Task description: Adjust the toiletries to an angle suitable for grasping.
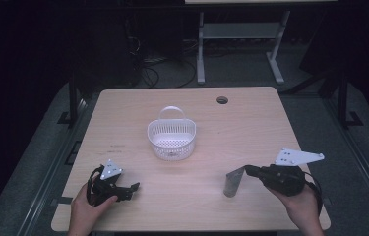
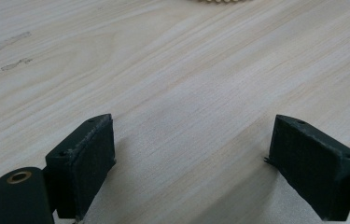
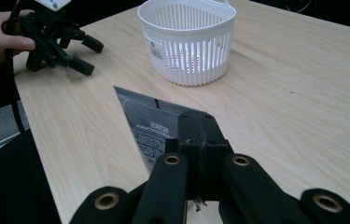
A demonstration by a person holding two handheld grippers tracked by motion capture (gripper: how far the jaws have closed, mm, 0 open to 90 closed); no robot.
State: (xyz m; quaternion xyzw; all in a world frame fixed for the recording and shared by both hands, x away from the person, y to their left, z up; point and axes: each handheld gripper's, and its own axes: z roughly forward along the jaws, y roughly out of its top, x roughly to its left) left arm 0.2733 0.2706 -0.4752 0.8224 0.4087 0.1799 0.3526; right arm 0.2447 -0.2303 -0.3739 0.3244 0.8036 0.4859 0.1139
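Right claw (image 3: 199, 135) grips pouch (image 3: 147, 122) near basket (image 3: 187, 39).

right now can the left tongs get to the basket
Probably yes. The left tongs are open and hold nothing, and bare table lies between them and the basket; the packet sits off in the right tongs.

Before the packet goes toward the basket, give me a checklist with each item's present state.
1. Right tongs shut on the packet: ok.
2. Packet lifted clear of the table: cannot tell; its lower edge looks close to the wood.
3. Basket upright, mouth open: ok.
4. Basket handle clear of the opening: ok, at the far rim.
5. Left tongs open, off the path: ok.
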